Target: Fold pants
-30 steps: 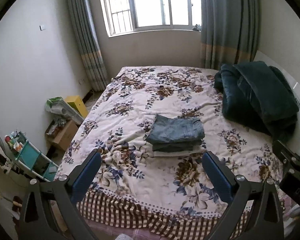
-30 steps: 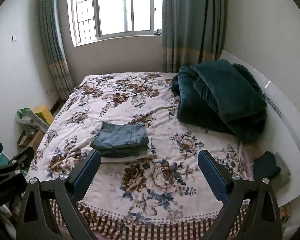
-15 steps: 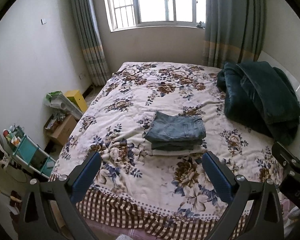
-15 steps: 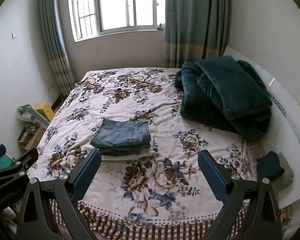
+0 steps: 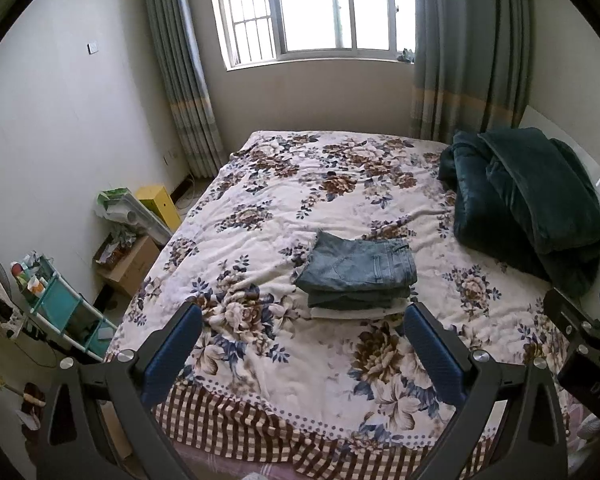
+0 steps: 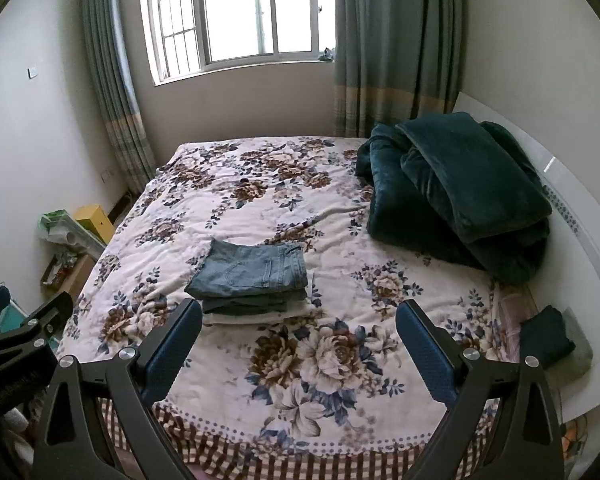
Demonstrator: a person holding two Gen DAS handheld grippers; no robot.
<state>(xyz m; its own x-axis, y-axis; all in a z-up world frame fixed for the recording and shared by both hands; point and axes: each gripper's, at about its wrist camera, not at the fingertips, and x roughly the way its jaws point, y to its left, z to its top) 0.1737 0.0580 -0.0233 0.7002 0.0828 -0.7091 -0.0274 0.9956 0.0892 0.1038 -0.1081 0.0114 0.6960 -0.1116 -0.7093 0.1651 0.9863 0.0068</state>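
Folded blue jeans [image 5: 358, 266] lie on top of a small stack of folded clothes in the middle of the flowered bed [image 5: 300, 184]; they also show in the right wrist view [image 6: 252, 270]. My left gripper [image 5: 302, 350] is open and empty, held back above the foot of the bed, well short of the stack. My right gripper [image 6: 298, 346] is open and empty too, at about the same distance. Each gripper shows at the edge of the other's view.
A bulky dark green blanket [image 6: 456, 192] is piled at the right side of the bed by the white headboard [image 6: 580, 240]. Boxes [image 5: 132, 264] and a teal shelf [image 5: 60, 312] stand on the floor at the left. A window and curtains are behind.
Both grippers have drawn back and risen a little from the bed. The stack of clothes has not moved. Both stay open.
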